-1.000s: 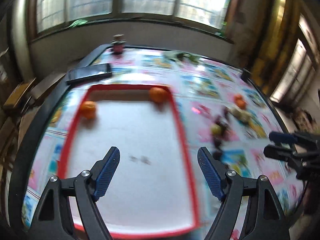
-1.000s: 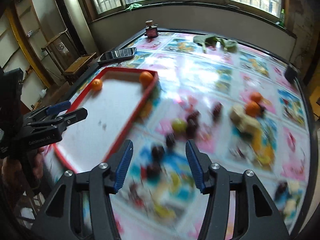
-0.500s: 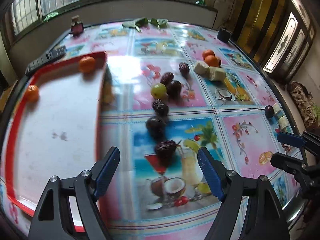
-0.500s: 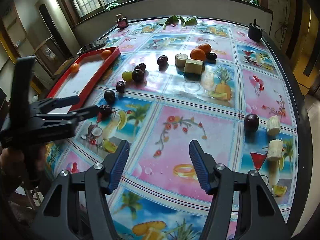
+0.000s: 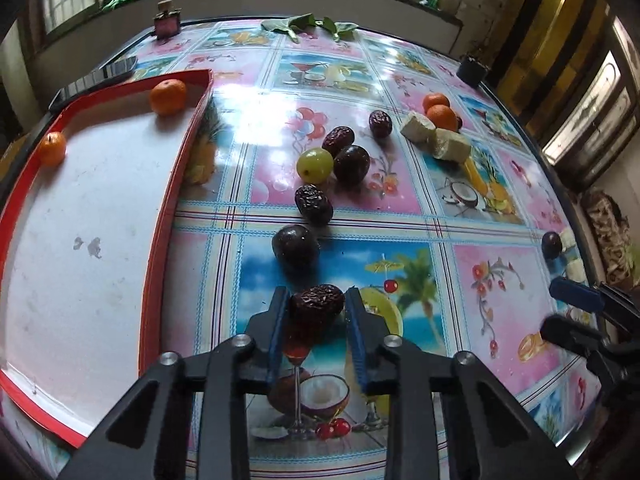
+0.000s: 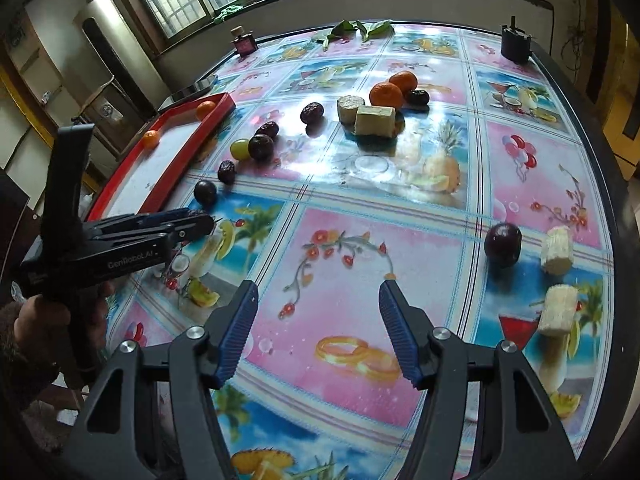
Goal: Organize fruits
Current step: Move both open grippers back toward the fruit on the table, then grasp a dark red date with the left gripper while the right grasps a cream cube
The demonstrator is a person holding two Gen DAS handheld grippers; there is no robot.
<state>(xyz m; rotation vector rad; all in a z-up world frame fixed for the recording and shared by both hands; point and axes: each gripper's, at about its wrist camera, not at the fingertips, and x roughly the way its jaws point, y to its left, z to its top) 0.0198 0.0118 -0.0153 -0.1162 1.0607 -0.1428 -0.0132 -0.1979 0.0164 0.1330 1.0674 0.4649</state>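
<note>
Jaws of the left gripper (image 5: 316, 312) are closing on a wrinkled dried date (image 5: 318, 304), which a second ago was not between them: then they were standing wide over the red-rimmed tray (image 5: 168, 200), and half a second ago wide with the date just ahead of their tips. Both blue pads are now lying against the date's flanks, the date sitting near the tips and resting on the tabletop (image 5: 460, 280), not yet lifted. Judgement: the pick is beginning, and the carry to the tray, just to the left of these jaws, is the likely next step. Ahead of the left jaws a dark plum (image 5: 296, 246), a second date (image 5: 314, 204) and a green grape (image 5: 315, 165) are lying in a loose line; two mandarins (image 5: 168, 97) are already sitting in the tray's far end. The right gripper (image 6: 316, 318) is hovering with jaws roughly half open and empty, now over bare pink tablecloth, with a dark plum (image 6: 503, 245) ahead and to the right of them, well apart. Writing: "GenRobot.AI" is reading on the side of the left gripper in the right wrist view.
</note>
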